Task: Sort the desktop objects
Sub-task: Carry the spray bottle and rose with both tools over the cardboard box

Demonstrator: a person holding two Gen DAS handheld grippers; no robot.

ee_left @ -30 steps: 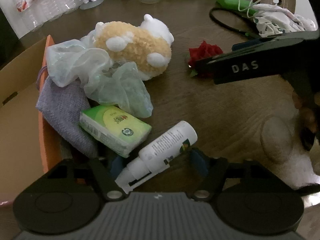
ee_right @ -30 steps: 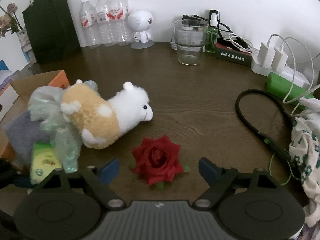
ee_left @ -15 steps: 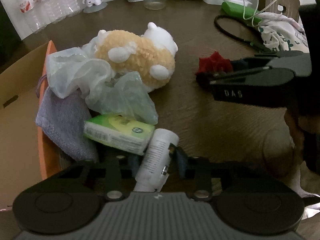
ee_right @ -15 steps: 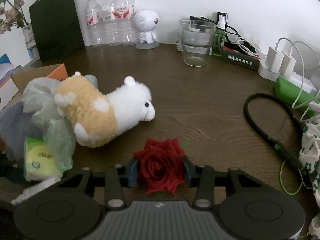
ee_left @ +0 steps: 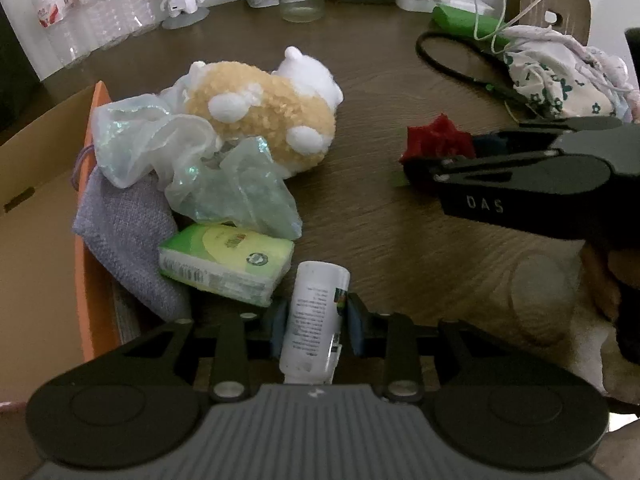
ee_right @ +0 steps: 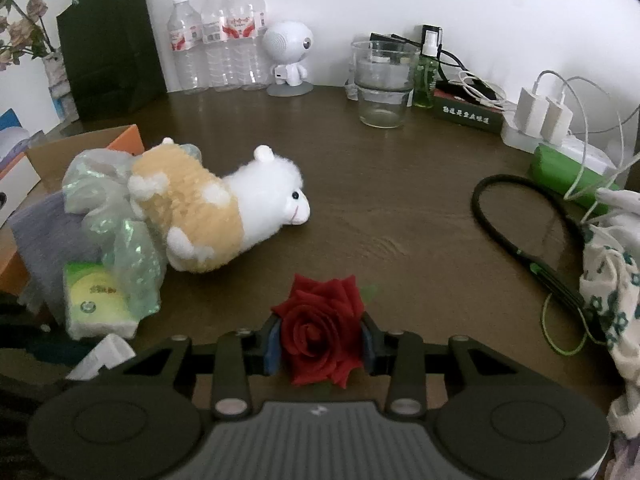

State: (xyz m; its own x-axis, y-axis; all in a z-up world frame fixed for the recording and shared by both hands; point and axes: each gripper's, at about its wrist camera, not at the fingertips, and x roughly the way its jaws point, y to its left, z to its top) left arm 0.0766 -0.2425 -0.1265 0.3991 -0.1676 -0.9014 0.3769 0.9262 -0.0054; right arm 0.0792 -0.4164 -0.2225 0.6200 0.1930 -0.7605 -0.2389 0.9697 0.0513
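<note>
1. My left gripper (ee_left: 313, 326) is clenched on the white bottle (ee_left: 314, 322). The blue pads press it from both sides, and it points away from me, near the table's (ee_left: 400, 248) front edge.

2. My right gripper (ee_right: 318, 338) is clamped on the red rose (ee_right: 320, 328). The bloom sits squeezed between the pads, facing up. In the left view I can see that same gripper off to the right with the rose (ee_left: 438, 140) poking out the end of its fingers, well apart from the bottle.

3. The tissue pack (ee_left: 224, 264) lies just beside the bottle, to its left, almost touching.

4. Behind the pack there's crumpled clear plastic (ee_left: 232, 188), partly draped on top of it.

5. A grey pouch (ee_left: 124, 240) lies by the table's left edge, tucked under the plastic and against the pack.

6. The plush sheep (ee_right: 216, 216) lies on its side mid-table with its rear in the plastic and its face pointing right.

7. An orange-edged cardboard box (ee_left: 40, 208) stands at the left edge, touching the pouch.

8. Along the back edge: three water bottles (ee_right: 218, 56), a little white robot figure (ee_right: 288, 58), a glass cup (ee_right: 382, 82) and a green spray bottle (ee_right: 427, 70).

9. Right side has a black racket (ee_right: 528, 236), chargers (ee_right: 540, 114) with cables, and a flowery cloth (ee_right: 612, 280).
</note>
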